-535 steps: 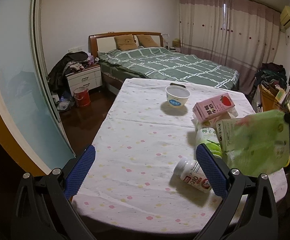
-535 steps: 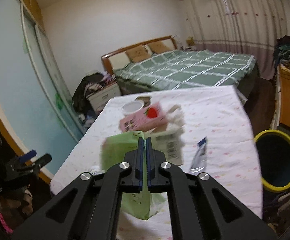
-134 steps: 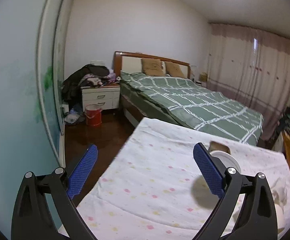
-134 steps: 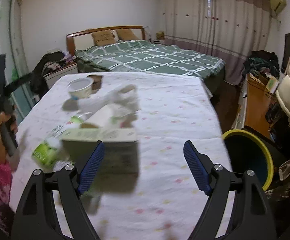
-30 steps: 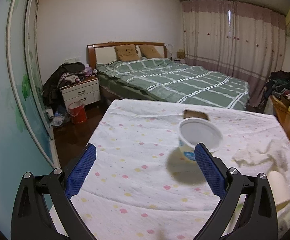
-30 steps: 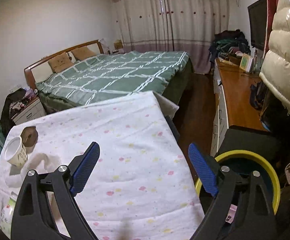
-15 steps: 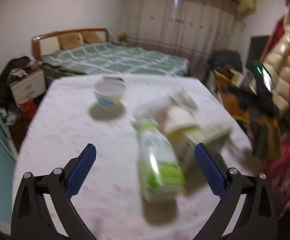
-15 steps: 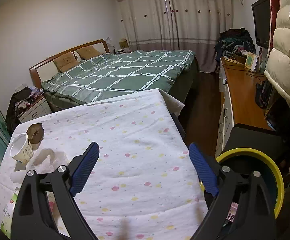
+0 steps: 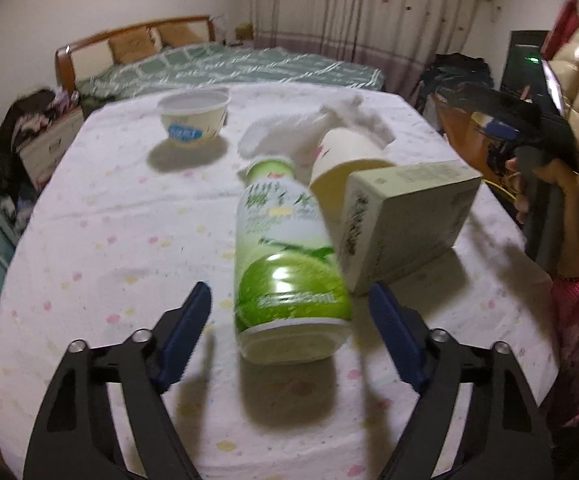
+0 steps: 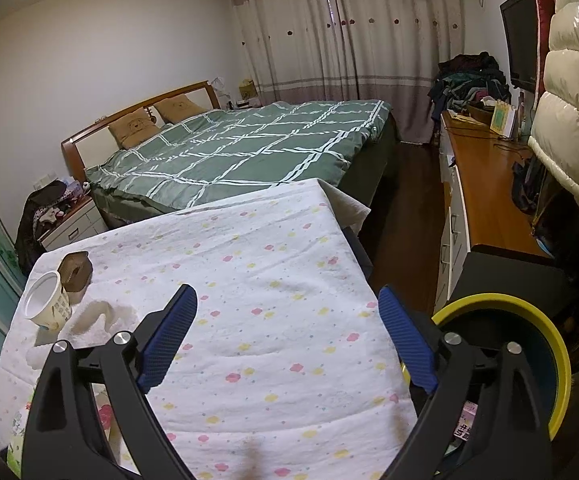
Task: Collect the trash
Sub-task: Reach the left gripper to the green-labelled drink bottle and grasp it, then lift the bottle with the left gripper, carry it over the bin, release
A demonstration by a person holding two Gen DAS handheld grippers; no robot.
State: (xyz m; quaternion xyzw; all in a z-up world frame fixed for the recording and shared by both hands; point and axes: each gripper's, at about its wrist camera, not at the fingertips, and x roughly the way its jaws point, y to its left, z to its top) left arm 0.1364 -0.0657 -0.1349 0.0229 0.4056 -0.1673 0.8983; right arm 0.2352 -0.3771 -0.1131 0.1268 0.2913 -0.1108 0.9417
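Green-labelled bottle, print blurred, lies before wide-open, empty left claw.

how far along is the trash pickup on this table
Partly done: a pink packet already lies in the yellow-rimmed bin. Nothing is held; the open left gripper is lined up on the lying green-labelled plastic bottle. Left: beige carton, paper cup, crumpled tissue, white bowl.

White walls, green-checked bed, drawn curtains, wooden sideboard
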